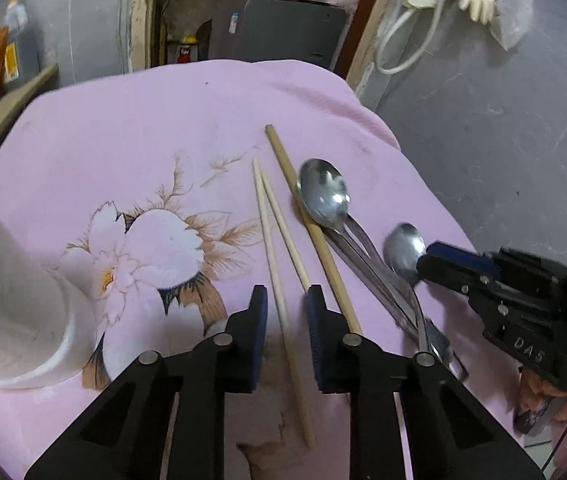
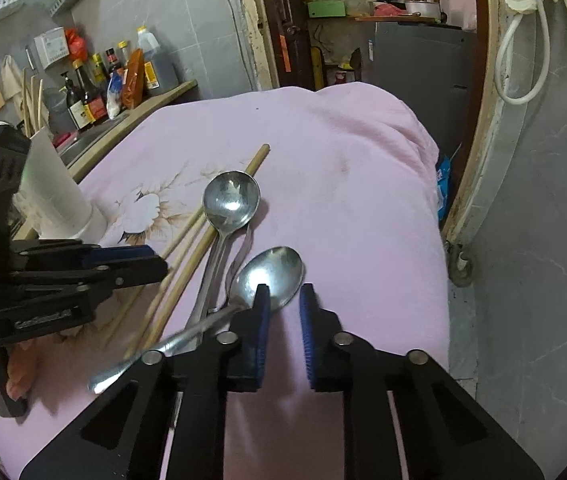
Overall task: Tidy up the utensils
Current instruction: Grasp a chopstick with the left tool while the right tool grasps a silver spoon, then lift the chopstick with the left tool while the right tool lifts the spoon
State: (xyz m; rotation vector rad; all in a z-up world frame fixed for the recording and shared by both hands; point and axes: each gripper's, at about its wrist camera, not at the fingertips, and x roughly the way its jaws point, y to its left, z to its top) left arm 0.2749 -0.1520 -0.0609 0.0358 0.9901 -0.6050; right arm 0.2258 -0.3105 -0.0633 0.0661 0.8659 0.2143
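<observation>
Utensils lie on a pink flowered cloth [image 1: 123,140]. Two pale chopsticks [image 1: 271,240] and a thicker tan stick [image 1: 307,220] lie side by side. A large metal spoon [image 1: 323,194] and a smaller spoon [image 1: 403,252] lie to their right. My left gripper [image 1: 285,300] is open, low over the pale chopsticks, one running between its fingers. My right gripper [image 2: 285,300] is open and empty, just beside the smaller spoon's bowl [image 2: 273,272]. The large spoon [image 2: 231,200] lies beyond it. A white cup [image 1: 15,312] stands at the left.
The cloth drops off at the right edge [image 2: 423,200] toward a grey floor. A counter with bottles [image 2: 95,92] runs along the left. A doorway with shelves [image 2: 363,20] is behind. The white cup [image 2: 55,196] stands near the left gripper [image 2: 83,272].
</observation>
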